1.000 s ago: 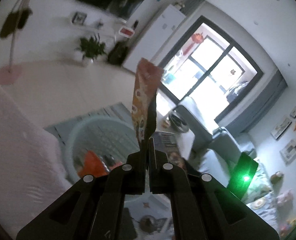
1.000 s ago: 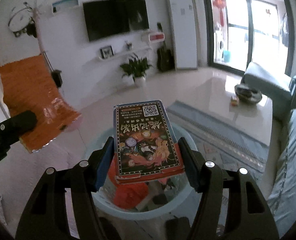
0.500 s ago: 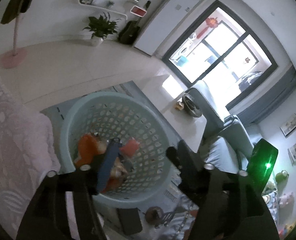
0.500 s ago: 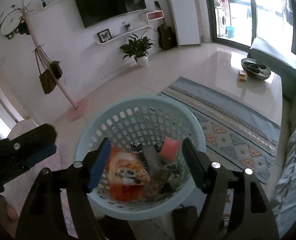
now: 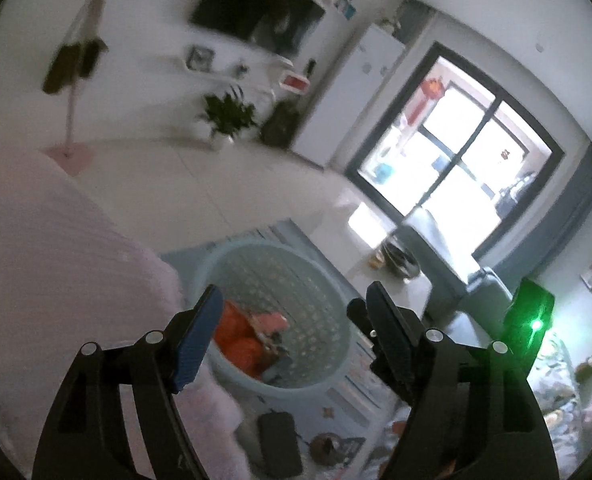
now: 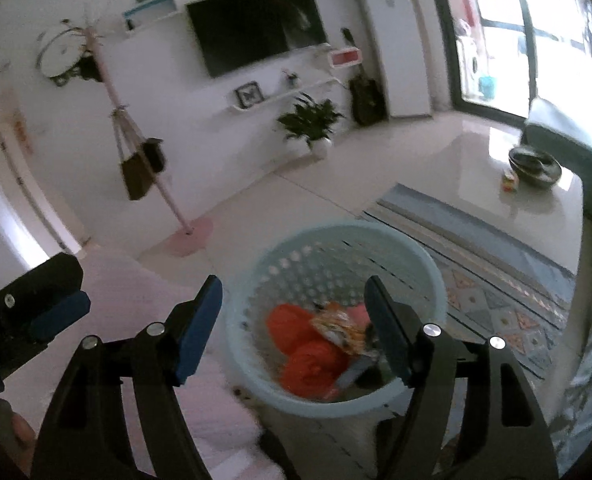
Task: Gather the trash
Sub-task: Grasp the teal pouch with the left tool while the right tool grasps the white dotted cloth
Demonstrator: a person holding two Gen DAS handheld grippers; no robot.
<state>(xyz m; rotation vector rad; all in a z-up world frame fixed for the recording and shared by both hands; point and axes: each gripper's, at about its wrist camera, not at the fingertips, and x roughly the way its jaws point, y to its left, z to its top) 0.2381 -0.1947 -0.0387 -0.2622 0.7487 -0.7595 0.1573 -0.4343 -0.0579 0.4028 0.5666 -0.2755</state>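
A pale blue perforated basket point(image 5: 320, 292) stands on the floor below both grippers. Inside it lie orange bags point(image 5: 235, 328) and a pink piece point(image 5: 273, 320). In the right wrist view the basket point(image 6: 336, 228) also holds the orange bags point(image 6: 304, 352) and a printed snack packet point(image 6: 336, 328). My left gripper point(image 5: 293, 292) hangs above the basket's near side, its jaws opening with nothing between them. My right gripper point(image 6: 292, 282) is open and empty over the basket. One blue-padded finger of the left gripper point(image 6: 59, 316) shows at the left of the right wrist view.
A pink blanketed seat point(image 5: 55, 260) lies left of the basket. A patterned rug point(image 6: 496, 280) and a low white table point(image 6: 516, 208) with a dark bowl point(image 6: 536, 160) are to the right. A dark flat object point(image 5: 277, 440) lies on the floor near the basket. A coat stand point(image 6: 147, 168) is behind.
The left gripper let go of an orange snack wrapper and the right gripper let go of a printed card box. Both jaws now stand wide and empty, and both views have tilted up from the basket.
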